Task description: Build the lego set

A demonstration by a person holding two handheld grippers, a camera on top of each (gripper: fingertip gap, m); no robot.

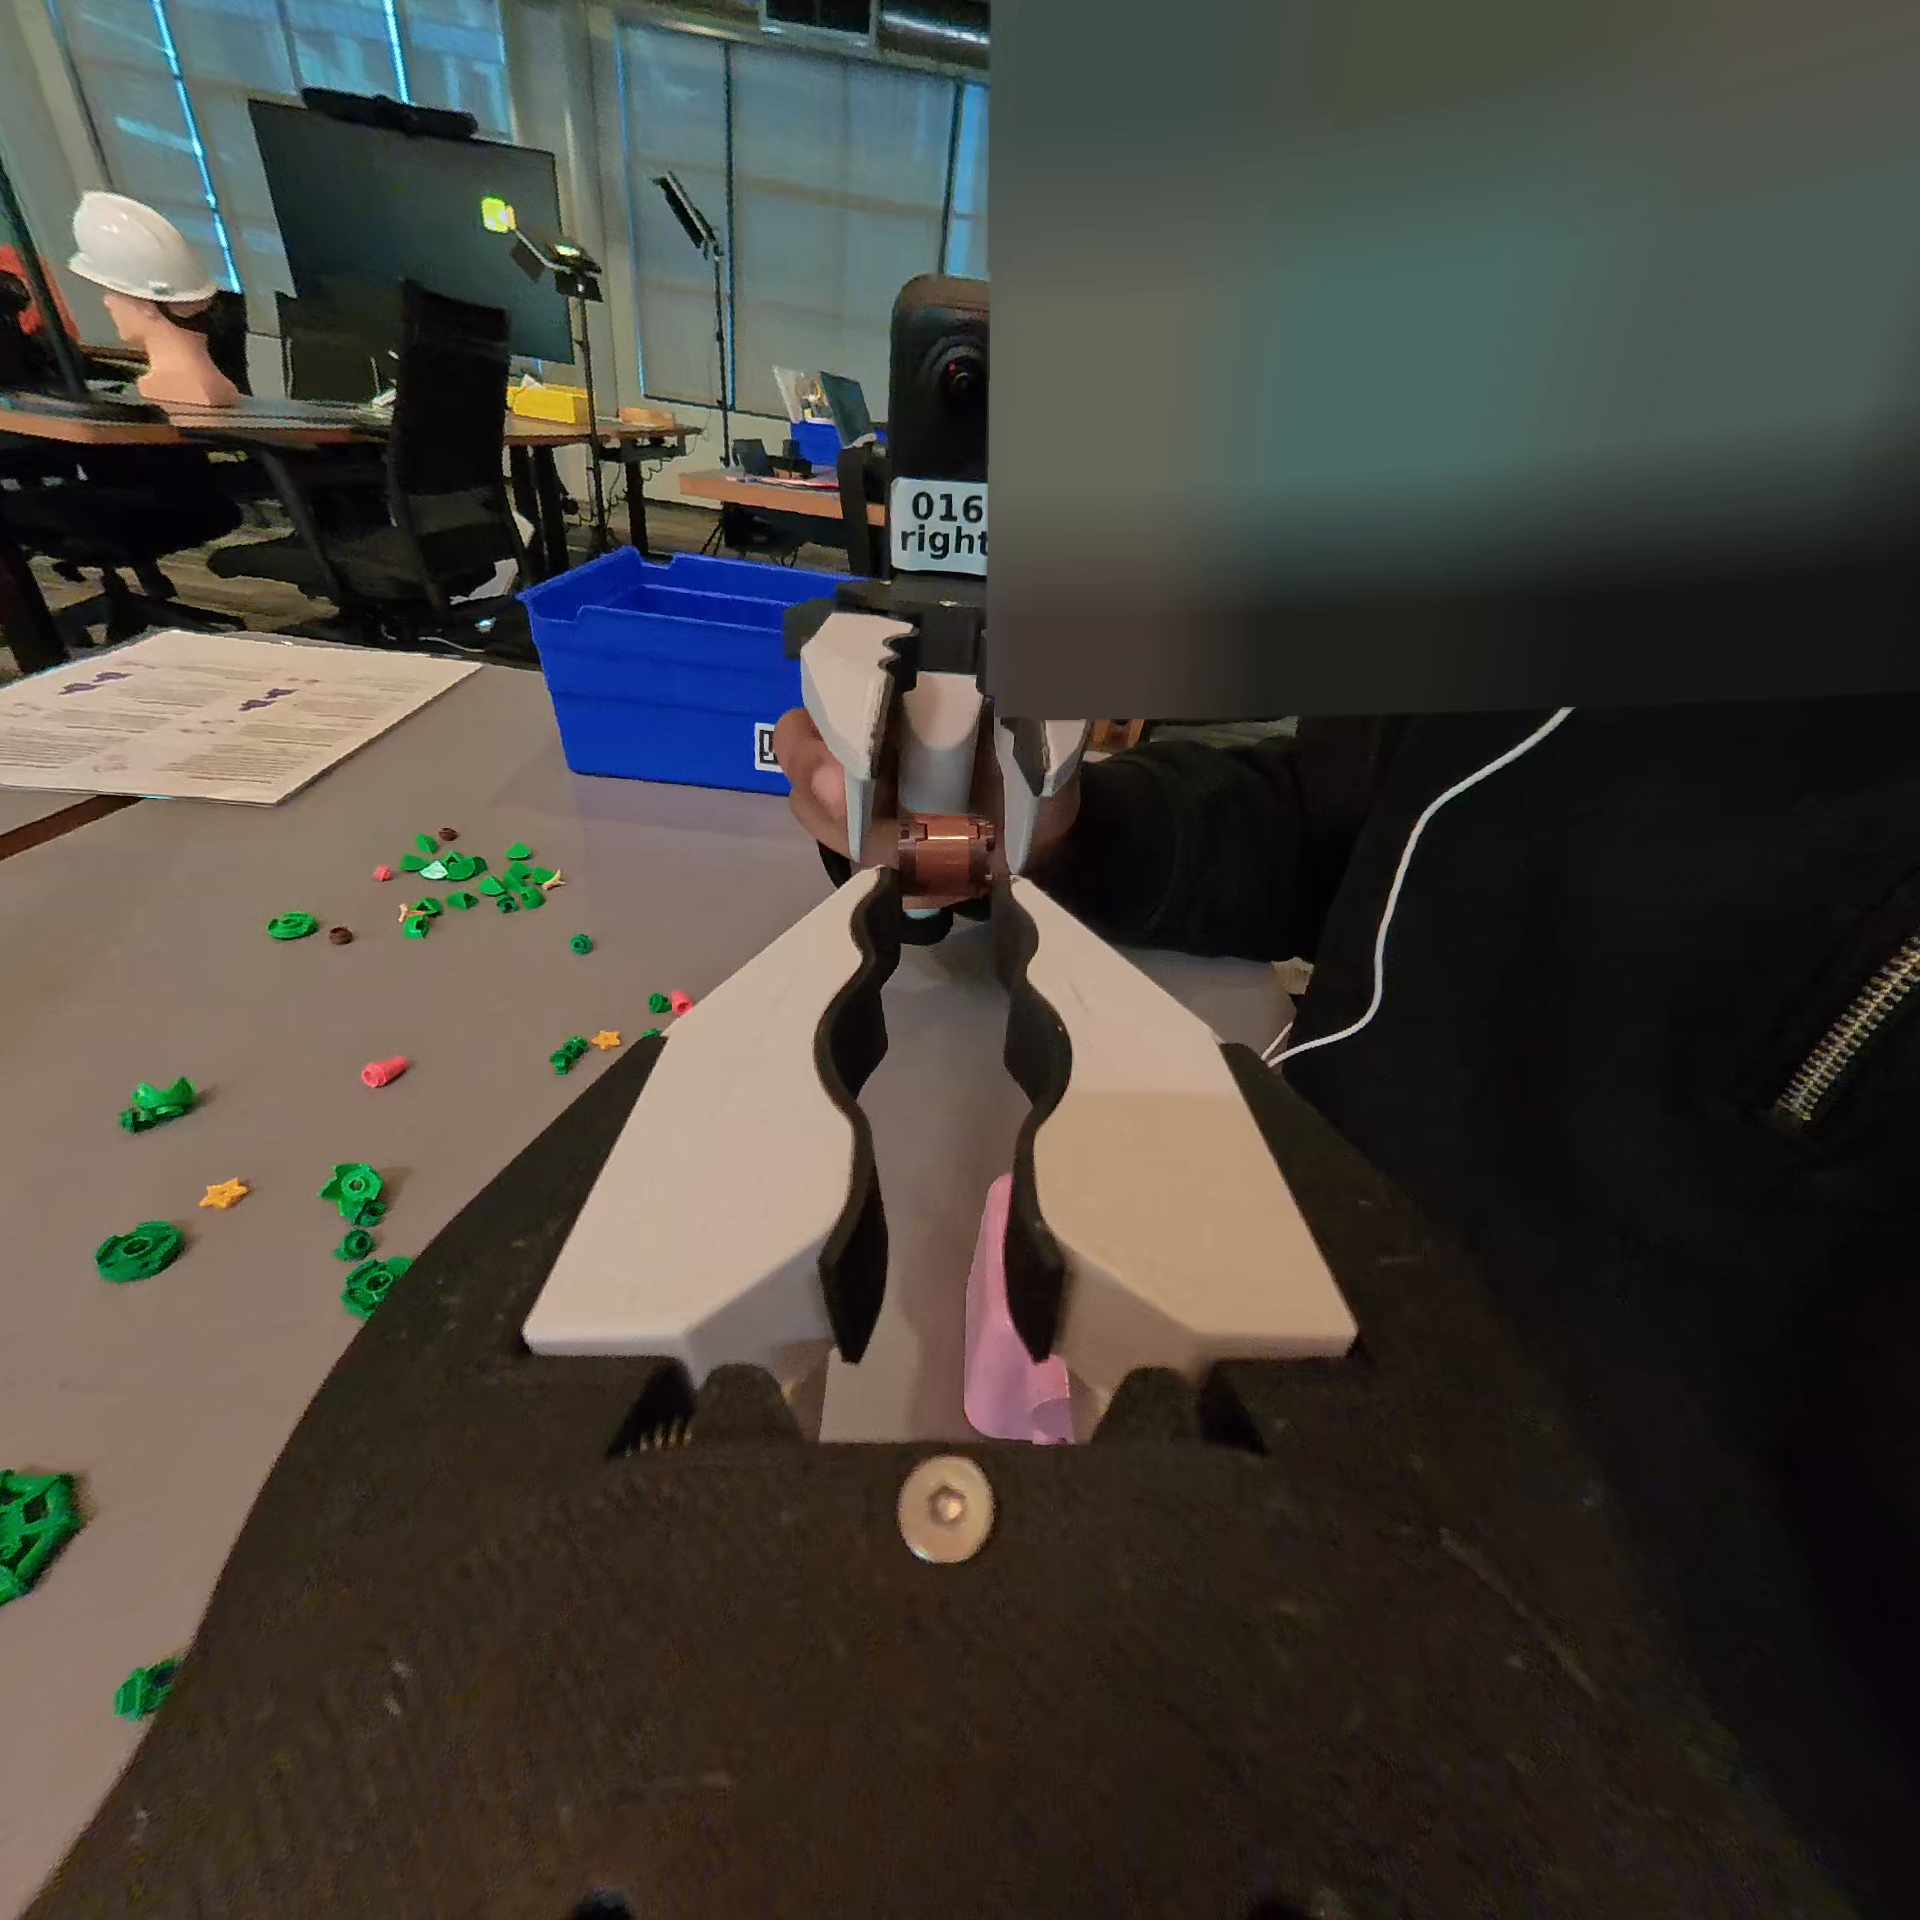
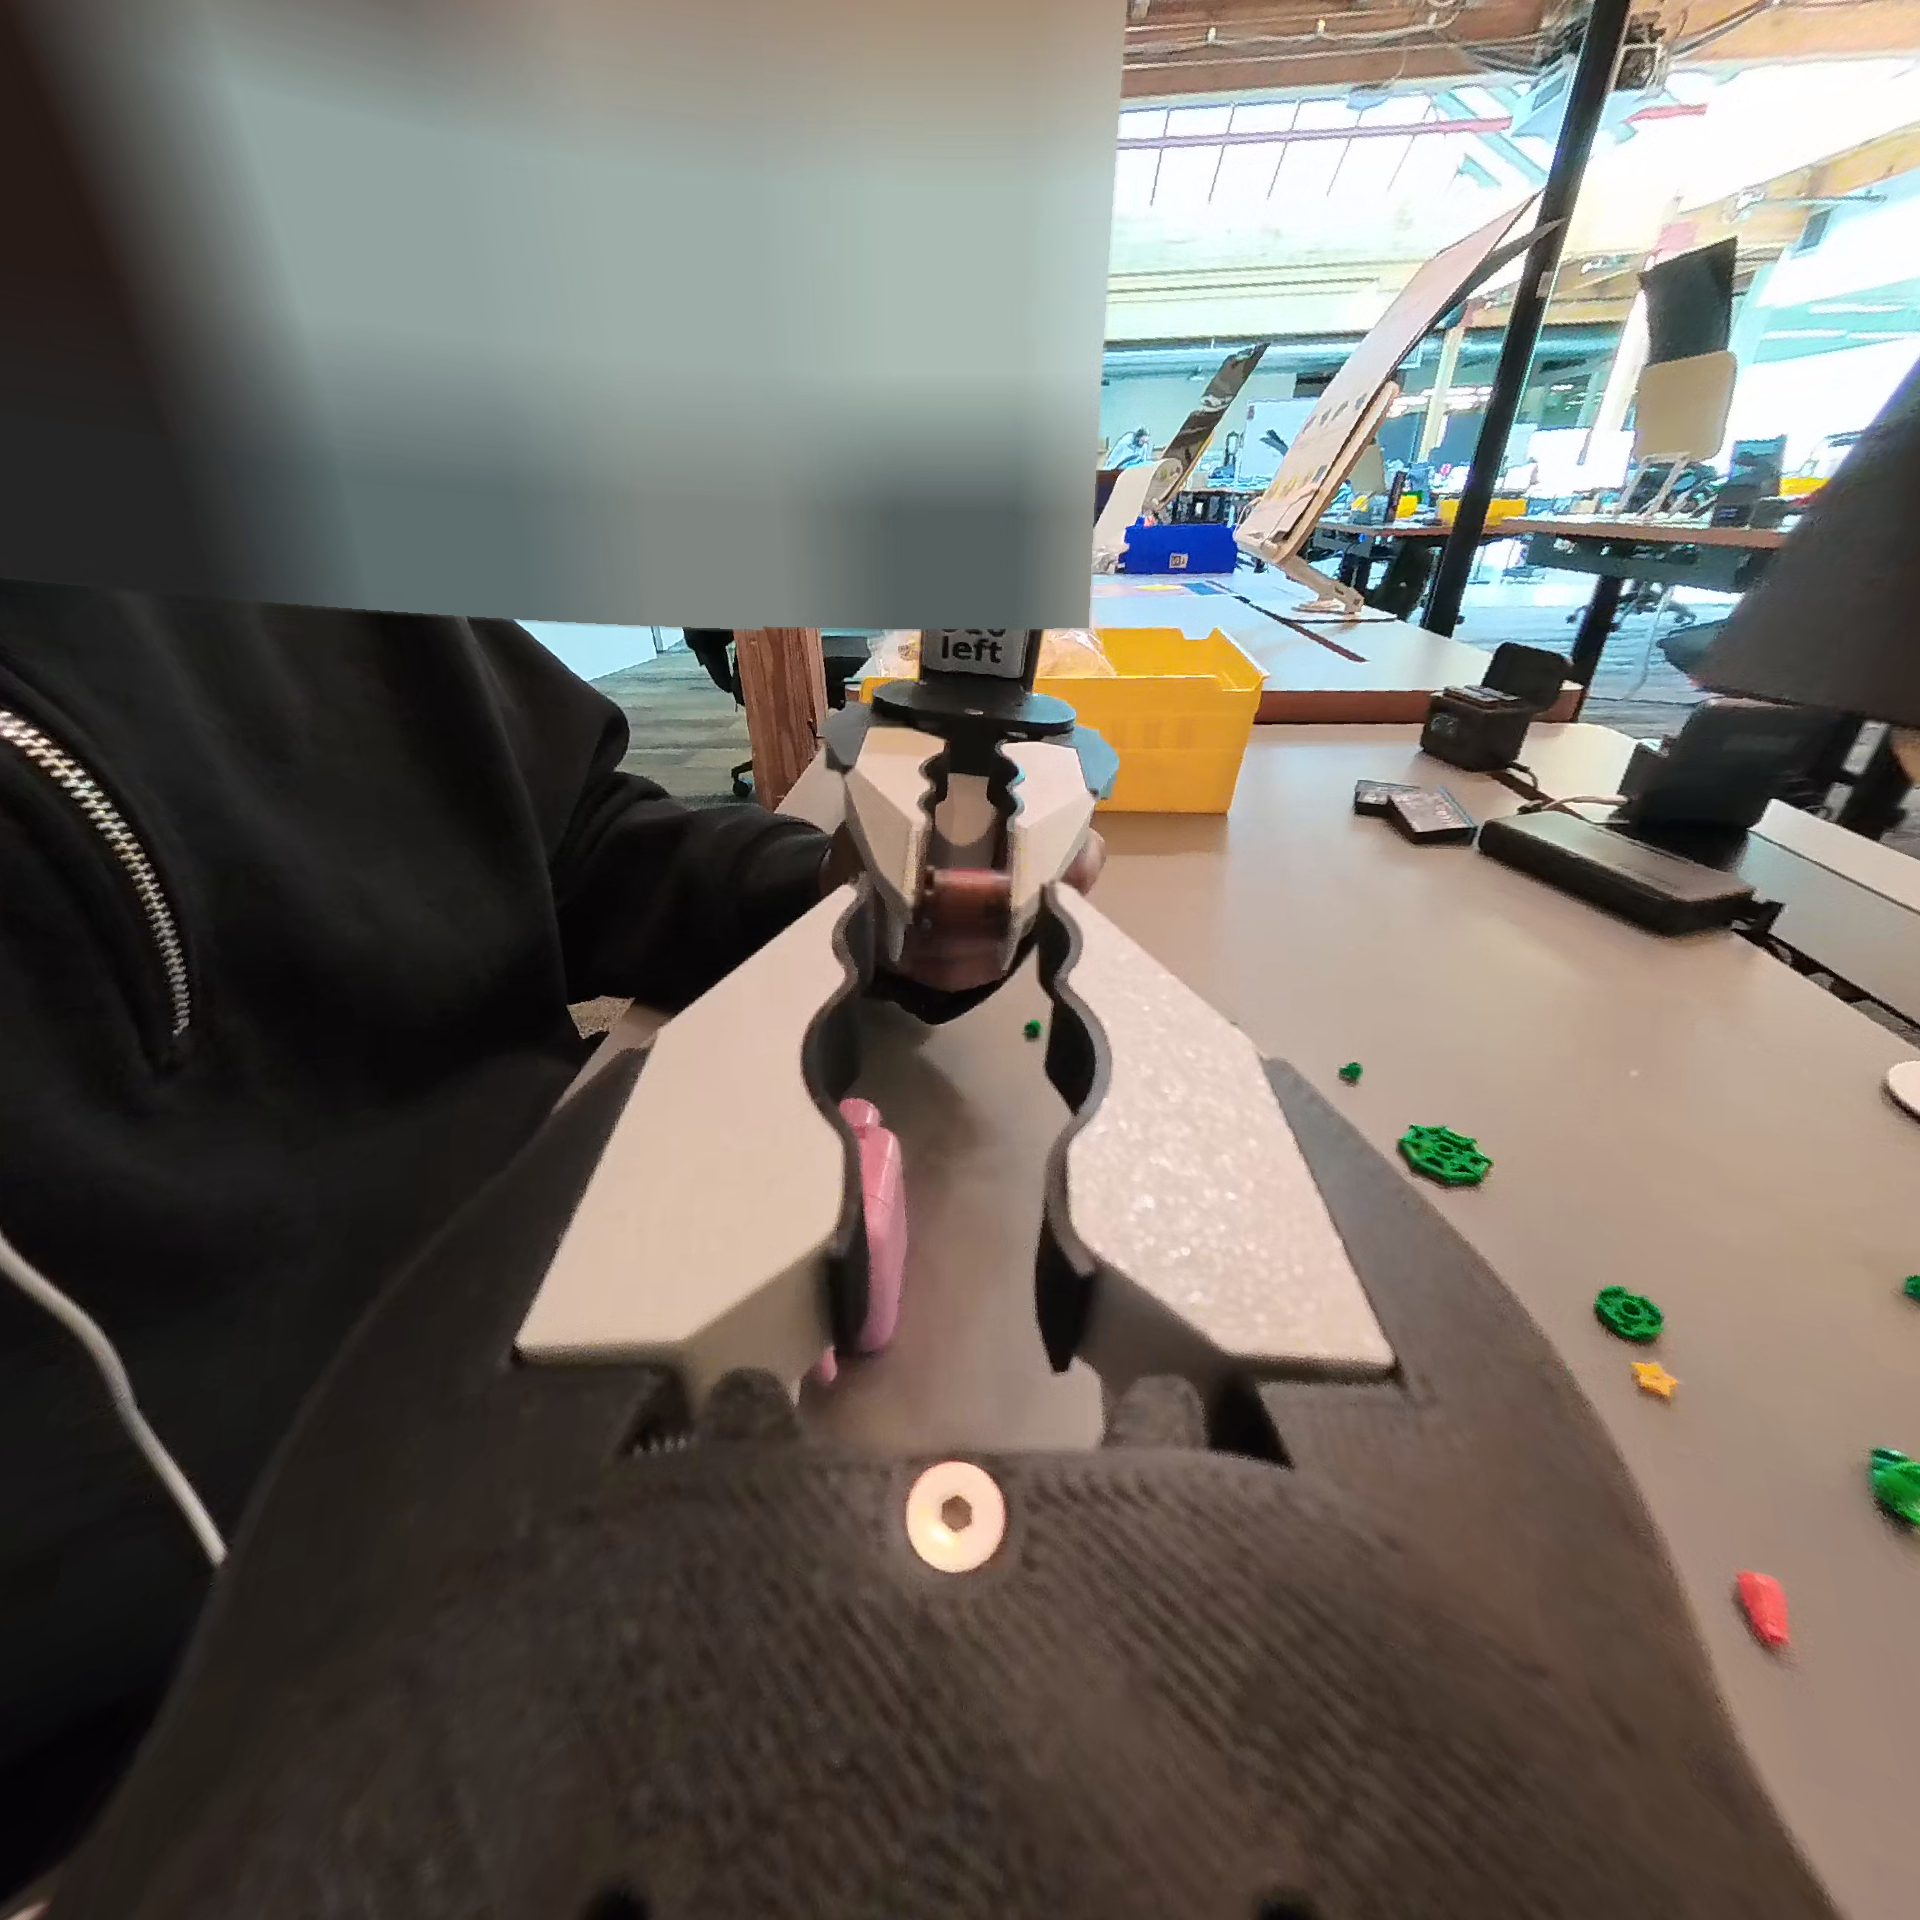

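A small brown round lego assembly (image 1: 945, 854) hangs in the air between my two grippers, which face each other tip to tip. My left gripper (image 1: 948, 885) is closed on it from the near side in the left wrist view. My right gripper (image 1: 943, 816) comes from the far side and grips it too. In the right wrist view the brown assembly (image 2: 964, 902) sits between the left gripper's fingers (image 2: 1023, 862), with my right gripper (image 2: 956, 920) closed around it. Its lower part is dark and partly hidden.
Loose green, pink and yellow lego pieces (image 1: 468, 878) lie scattered on the grey table (image 1: 644, 831), and others show in the right wrist view (image 2: 1444, 1153). An instruction sheet (image 1: 218, 707) and a blue bin (image 1: 665, 665) lie far left. A yellow bin (image 2: 1174, 727) and black devices (image 2: 1621, 883) stand on the right. A pink piece (image 1: 1008, 1320) shows below the fingers. My left and right fingertips are right by each other.
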